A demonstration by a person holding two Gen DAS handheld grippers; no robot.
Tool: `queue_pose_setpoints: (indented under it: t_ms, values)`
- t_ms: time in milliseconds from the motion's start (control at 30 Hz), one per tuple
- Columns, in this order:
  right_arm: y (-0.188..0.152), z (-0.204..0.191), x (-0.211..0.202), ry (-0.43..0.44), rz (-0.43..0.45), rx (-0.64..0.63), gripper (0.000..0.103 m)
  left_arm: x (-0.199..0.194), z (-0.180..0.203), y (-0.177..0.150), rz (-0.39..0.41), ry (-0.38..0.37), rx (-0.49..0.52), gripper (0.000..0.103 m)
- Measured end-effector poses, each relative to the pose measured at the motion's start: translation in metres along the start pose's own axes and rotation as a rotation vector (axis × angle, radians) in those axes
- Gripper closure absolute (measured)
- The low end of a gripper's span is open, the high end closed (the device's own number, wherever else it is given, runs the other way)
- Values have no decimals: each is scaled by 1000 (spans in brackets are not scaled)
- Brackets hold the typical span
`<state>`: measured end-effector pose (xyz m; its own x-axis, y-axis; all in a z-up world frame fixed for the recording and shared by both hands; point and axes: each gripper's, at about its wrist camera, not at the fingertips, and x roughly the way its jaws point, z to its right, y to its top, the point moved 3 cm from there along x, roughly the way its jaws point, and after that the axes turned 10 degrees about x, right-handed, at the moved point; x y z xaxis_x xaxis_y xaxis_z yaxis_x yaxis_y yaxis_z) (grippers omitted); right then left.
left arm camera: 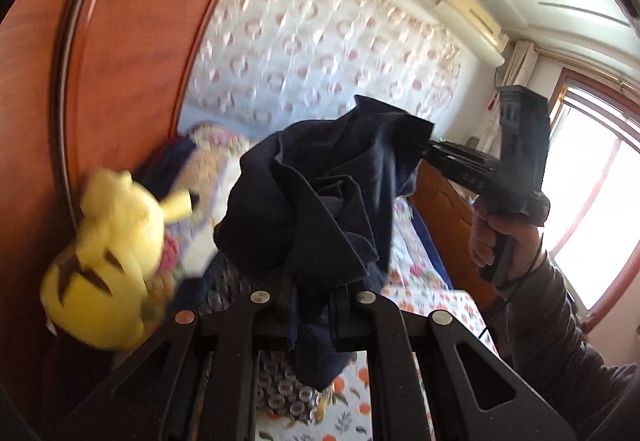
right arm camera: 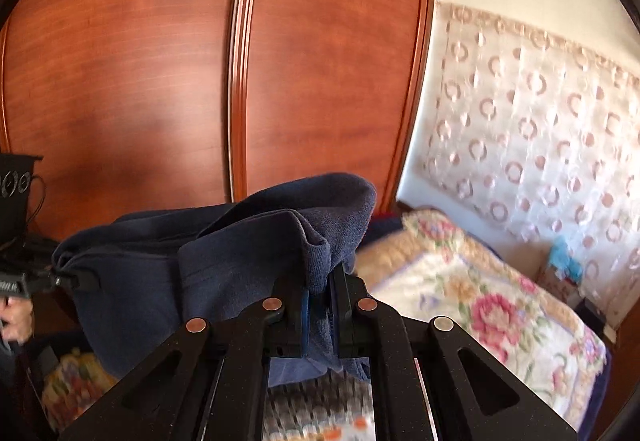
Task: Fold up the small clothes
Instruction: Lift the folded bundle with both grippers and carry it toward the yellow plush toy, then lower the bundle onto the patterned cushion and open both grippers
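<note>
Both grippers clamp one dark blue garment [left arm camera: 320, 201], held up above the bed [left arm camera: 420, 293]; I judge no fold made yet.

My left gripper [left arm camera: 310, 299] and right gripper [right arm camera: 318, 297] each pinch an edge. Only the left view shows the yellow plush toy [left arm camera: 108, 261] and the hand [left arm camera: 504, 241]; the right view shows the cloth spread wider.

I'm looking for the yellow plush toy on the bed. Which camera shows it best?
The left wrist view: the yellow plush toy lies at its lower left, blurred, beside the dark blue garment. The right wrist view shows none of it.
</note>
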<state>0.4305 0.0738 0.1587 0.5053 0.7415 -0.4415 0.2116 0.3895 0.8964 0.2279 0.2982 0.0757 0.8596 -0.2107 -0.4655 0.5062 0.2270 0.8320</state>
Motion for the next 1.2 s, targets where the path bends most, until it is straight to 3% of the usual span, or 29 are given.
queue_pose_setpoints:
  t_ms: [133, 333, 500, 567, 600, 700, 767, 800, 900, 1000, 1200]
  values:
    - [-37, 22, 40, -28, -146, 29, 96, 34, -21, -36, -84, -5, -86, 91]
    - [-72, 44, 124, -72, -310, 64, 91, 80, -57, -75, -202, 71, -159, 91]
    - [-73, 74, 139, -186, -294, 112, 63, 86, -58, -90, -223, 95, -139, 91]
    - [-68, 75, 128, -245, -242, 136, 63, 86, -57, -89, -218, 102, -117, 91]
    - [-65, 73, 120, -226, -213, 166, 63, 86, -54, -88, -215, 107, -109, 91]
    - [-59, 47, 92, -127, -101, 171, 63, 84, -54, -85, -206, 112, -104, 91]
    - [-63, 20, 85, -10, -76, 160, 63, 82, -55, -83, -201, 124, -92, 91]
    - [-69, 8, 90, 28, -88, 152, 63, 79, -55, -81, -194, 131, -91, 90]
    - [-99, -4, 119, -10, -171, 107, 63, 63, -57, -77, -157, 163, -69, 79]
    - [-116, 3, 136, -27, -198, 128, 63, 41, -54, -70, -86, 231, -23, 57]
    - [-101, 8, 129, -20, -167, 173, 60, 45, -28, -56, -77, 261, 85, 54]
